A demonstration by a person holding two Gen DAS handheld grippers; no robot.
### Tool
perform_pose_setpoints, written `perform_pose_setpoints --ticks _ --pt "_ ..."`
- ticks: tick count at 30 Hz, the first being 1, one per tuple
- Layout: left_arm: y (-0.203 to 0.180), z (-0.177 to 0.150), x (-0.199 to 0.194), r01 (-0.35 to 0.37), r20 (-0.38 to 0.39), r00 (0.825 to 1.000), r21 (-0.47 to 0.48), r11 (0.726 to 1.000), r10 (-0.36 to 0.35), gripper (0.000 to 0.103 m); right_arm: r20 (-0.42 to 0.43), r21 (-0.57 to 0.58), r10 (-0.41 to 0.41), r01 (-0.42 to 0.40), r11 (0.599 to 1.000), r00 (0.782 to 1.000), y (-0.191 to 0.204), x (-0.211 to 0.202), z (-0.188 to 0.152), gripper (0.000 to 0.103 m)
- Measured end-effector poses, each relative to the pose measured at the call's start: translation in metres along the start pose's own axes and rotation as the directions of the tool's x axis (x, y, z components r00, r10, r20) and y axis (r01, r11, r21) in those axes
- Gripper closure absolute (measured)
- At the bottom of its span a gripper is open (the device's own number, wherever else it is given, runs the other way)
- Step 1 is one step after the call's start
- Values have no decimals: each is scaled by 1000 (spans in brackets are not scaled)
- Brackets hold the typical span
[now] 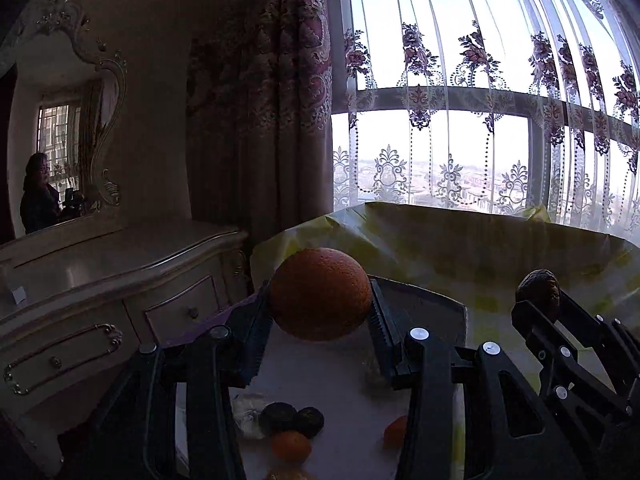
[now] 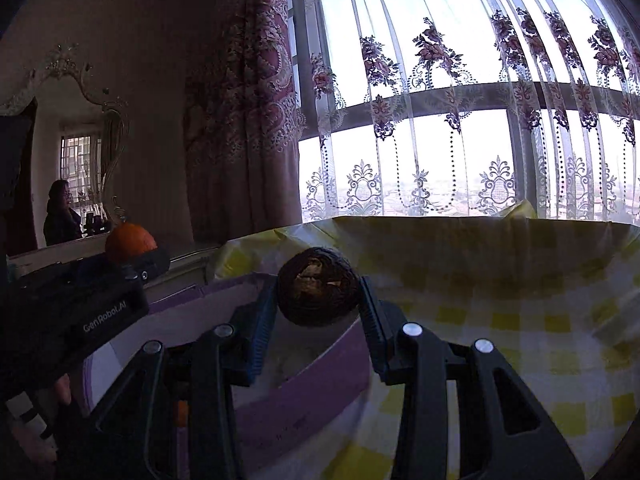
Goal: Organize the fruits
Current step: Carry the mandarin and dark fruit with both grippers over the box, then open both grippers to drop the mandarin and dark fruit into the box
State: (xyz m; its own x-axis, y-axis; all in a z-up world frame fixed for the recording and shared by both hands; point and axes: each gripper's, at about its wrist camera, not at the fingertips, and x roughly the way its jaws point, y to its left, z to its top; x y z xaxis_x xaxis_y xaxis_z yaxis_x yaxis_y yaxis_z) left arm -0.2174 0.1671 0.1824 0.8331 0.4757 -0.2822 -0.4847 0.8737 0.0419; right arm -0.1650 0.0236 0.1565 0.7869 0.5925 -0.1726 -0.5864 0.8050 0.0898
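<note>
While both tools are loaded and raised, the sorting looks only partly done. Nearest in the left wrist view, several fruits lie in the pale tray [image 1: 320,376] below the fingers: two dark round ones [image 1: 292,420] touching each other, a small orange one [image 1: 291,446] just in front of them, and another small orange one [image 1: 396,432] off to the right, partly hidden by the gripper frame. Whether these are already placed or still waiting cannot be told.

Above them the left gripper [image 1: 320,316] pinches a large orange [image 1: 320,294] between its ribbed pads, held clear of the tray floor. Beside it, the right gripper [image 2: 320,312] is pressed onto a dark wrinkled fruit [image 2: 318,286] (its split top shows a tan inside), which hangs over the purple wall [image 2: 312,396] of the tray.

My judgement: two fruits remain to be set down, and at least four lie in the tray.

As for room, the purple rim is the closest edge under the right tool. To the right, the yellow checked cloth [image 2: 500,320] covers the table and looks open. On the left stands a cream dresser [image 1: 120,280] near the table's edge. Farther off, the cloth ends below the lace curtain [image 1: 480,120] and window, well apart from both tools.
</note>
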Motion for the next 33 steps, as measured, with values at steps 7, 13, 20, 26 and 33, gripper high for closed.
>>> perform_pose_setpoints --ticks 7,13,20,26,33 --pt "34 -2 42 9 -246 969 26 1000 -2 59 -240 -103 12 -38 994 971 43 63 9 61" --pt "61 -22 76 56 -430 900 -57 997 -75 59 -448 -124 0 -62 990 894 57 106 -1 61" --pt "76 -29 94 53 -506 858 -77 996 -85 59 -592 -226 -53 -102 969 804 77 137 -12 61" --pt "82 -33 106 58 -545 833 -84 995 -95 59 -665 -248 -56 -149 957 745 83 153 -19 61" --pt "86 -33 108 108 -533 832 -119 987 -155 27 -695 -198 -17 -170 965 718 85 158 -17 36"
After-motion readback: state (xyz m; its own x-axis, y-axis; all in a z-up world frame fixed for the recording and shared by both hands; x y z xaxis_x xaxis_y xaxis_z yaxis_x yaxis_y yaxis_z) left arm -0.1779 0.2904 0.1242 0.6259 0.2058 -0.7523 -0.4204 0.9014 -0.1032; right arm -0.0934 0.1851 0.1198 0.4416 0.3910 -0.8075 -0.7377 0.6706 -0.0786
